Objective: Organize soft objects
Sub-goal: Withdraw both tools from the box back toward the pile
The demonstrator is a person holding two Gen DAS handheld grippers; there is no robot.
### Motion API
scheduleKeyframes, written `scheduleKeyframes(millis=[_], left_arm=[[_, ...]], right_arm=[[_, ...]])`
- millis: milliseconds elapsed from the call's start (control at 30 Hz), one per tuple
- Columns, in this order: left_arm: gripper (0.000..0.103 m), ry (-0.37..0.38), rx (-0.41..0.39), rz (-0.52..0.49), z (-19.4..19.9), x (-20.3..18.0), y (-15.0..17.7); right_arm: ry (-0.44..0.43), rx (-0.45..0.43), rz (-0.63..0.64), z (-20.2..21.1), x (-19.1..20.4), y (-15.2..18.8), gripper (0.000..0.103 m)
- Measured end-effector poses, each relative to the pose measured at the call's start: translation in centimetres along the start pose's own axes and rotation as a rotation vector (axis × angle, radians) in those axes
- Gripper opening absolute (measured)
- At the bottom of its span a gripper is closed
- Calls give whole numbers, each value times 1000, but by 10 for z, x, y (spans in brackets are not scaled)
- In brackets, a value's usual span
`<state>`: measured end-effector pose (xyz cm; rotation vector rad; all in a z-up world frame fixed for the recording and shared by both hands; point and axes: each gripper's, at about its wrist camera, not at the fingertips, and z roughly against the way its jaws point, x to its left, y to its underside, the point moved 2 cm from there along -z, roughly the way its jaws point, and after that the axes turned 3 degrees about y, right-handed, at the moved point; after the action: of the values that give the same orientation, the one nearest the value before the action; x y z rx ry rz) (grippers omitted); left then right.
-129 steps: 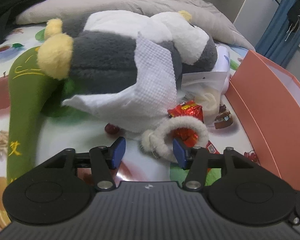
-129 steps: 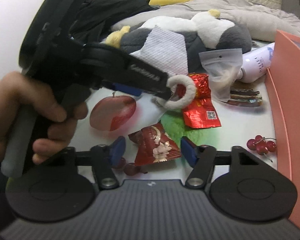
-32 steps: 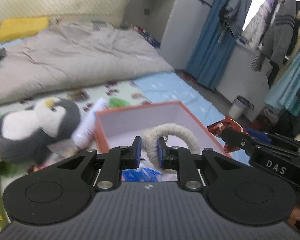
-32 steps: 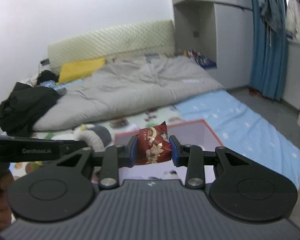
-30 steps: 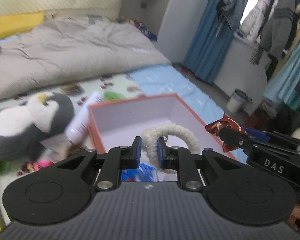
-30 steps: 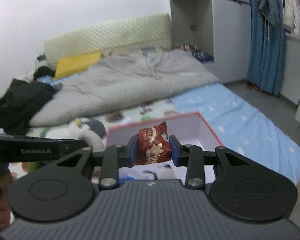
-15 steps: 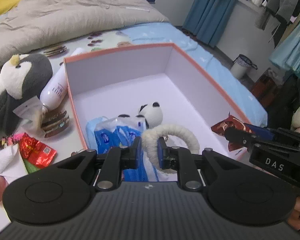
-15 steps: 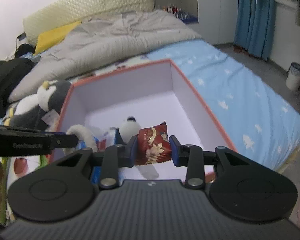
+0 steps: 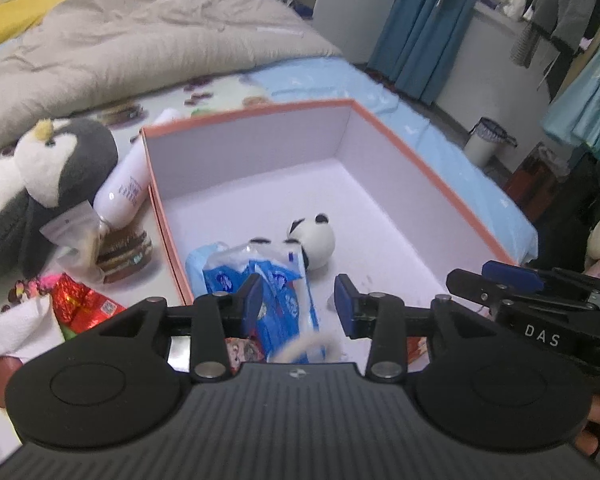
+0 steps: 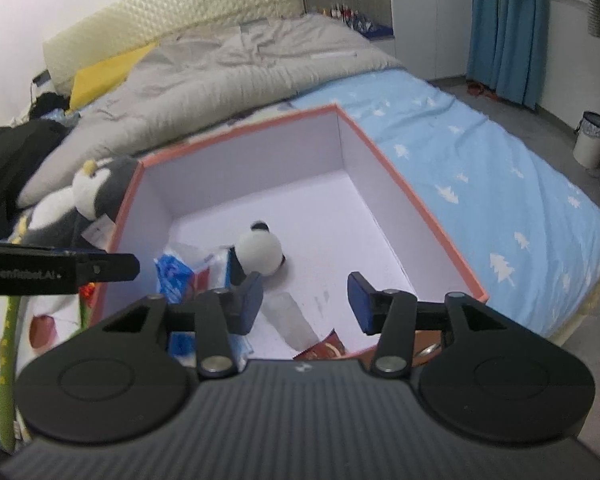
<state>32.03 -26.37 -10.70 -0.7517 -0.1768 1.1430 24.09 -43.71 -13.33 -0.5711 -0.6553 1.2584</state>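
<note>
Over the orange box with the white inside, my left gripper is opening, with nothing between its pads. The white fluffy ring is a blur just below the jaws, free of them. My right gripper is opening too, above the same box. The red snack packet has dropped clear of its pads and lies low at the box's near edge. A small panda toy and blue tissue packs lie on the box floor.
A grey and white penguin plush, a white lotion bottle, a red packet and a tissue lie on the printed mat left of the box. A grey duvet covers the bed behind. A bin stands on the floor at right.
Both grippers sank toward the box, then their jaws parted. The fluffy ring left the left pads and the snack packet left the right pads; both dropped toward the box.
</note>
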Motion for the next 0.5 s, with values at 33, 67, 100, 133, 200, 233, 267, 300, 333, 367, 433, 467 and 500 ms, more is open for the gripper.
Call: scheduleKeyframes(millis=[33, 67, 100, 133, 200, 233, 267, 300, 333, 367, 433, 467, 500], left_arm=[[45, 0, -14, -7, 7, -1, 0], [45, 0, -32, -17, 15, -3, -1], [45, 0, -52, -24, 23, -3, -1], [45, 1, -68, -30, 31, -5, -1], [45, 5, -102, -41, 47, -4, 0], [45, 4, -116, -47, 53, -4, 1], [45, -1, -130, -51, 60, -2, 3], [45, -7, -144, -53, 67, 0, 5], [45, -9, -154, -55, 73, 1, 7], [45, -13, -163, -53, 79, 4, 9], [45, -22, -182, -50, 91, 9, 14], [45, -26, -190, -46, 96, 12, 17], [45, -31, -197, -42, 101, 15, 20]], right_arm=[[-5, -16, 2, 4, 2, -2, 50], [-9, -33, 5, 9, 3, -3, 50], [-13, -52, 7, 14, 6, -5, 50], [-21, -72, 6, 21, 8, -7, 50], [-40, -109, 3, 33, 14, -9, 50], [-48, -126, 3, 38, 17, -10, 50], [-52, -141, 5, 43, 21, -10, 50], [-57, -156, 9, 48, 25, -9, 50], [-63, -173, 15, 54, 30, -9, 50], [-68, -185, 21, 58, 34, -8, 50], [-86, -205, 28, 66, 42, -6, 50], [-94, -213, 32, 70, 46, -4, 50], [-100, -219, 34, 72, 51, -3, 50]])
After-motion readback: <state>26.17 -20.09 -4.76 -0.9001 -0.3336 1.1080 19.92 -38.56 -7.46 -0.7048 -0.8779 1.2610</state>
